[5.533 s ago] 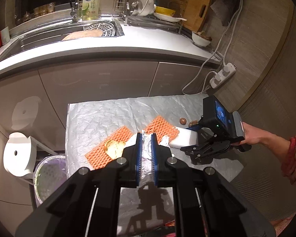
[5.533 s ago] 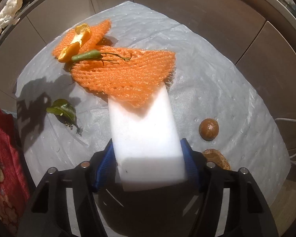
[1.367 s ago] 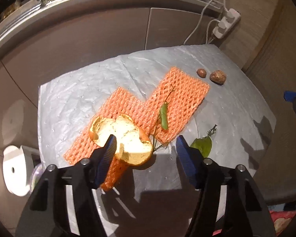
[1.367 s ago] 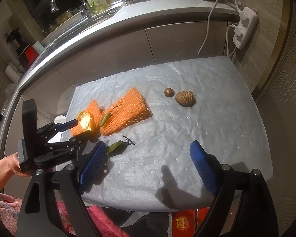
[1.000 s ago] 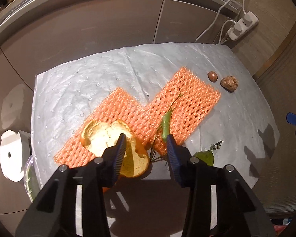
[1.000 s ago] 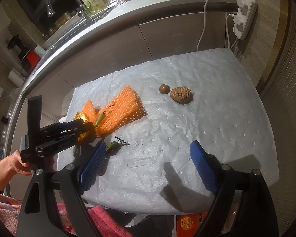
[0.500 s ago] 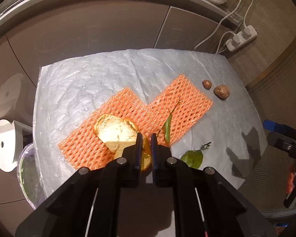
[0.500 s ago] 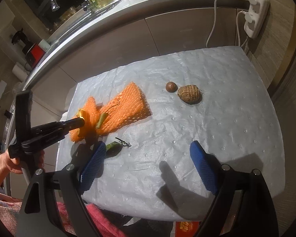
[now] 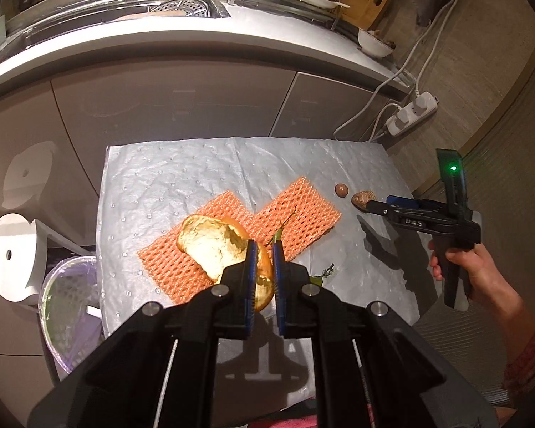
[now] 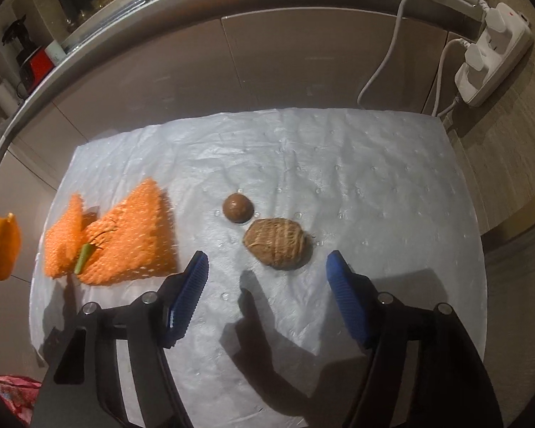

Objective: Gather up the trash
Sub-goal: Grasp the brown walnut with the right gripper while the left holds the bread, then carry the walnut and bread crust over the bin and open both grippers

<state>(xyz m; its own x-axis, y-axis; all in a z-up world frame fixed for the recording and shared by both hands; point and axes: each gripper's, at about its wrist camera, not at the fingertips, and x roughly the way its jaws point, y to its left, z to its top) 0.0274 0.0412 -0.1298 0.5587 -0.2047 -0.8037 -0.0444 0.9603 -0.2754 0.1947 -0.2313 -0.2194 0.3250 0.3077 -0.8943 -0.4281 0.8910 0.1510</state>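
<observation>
My left gripper (image 9: pixel 264 249) is shut on a piece of orange peel (image 9: pixel 210 246) and holds it above the table; the peel (image 10: pixel 3 246) also shows at the left edge of the right wrist view. Two orange foam nets (image 9: pixel 296 214) (image 10: pixel 132 239) lie on the silver table cover (image 9: pixel 178 174), with a green stem (image 10: pixel 83 253) across them. My right gripper (image 10: pixel 267 255) hovers over a ridged brown shell (image 10: pixel 274 242), its jaws closing. The shell sits between the blue pads, untouched. A small round brown nut (image 10: pixel 238 208) lies just beyond it.
A bag-lined bin (image 9: pixel 71 306) and a white roll (image 9: pixel 12 256) stand left of the table. A green leaf (image 9: pixel 317 278) lies near the front edge. A power strip (image 10: pixel 488 53) hangs at the right wall. Behind runs the kitchen counter (image 9: pixel 160 46).
The left jaws closed on the orange peel and lifted it off the net. The right gripper came down over the brown shell and its jaws narrowed.
</observation>
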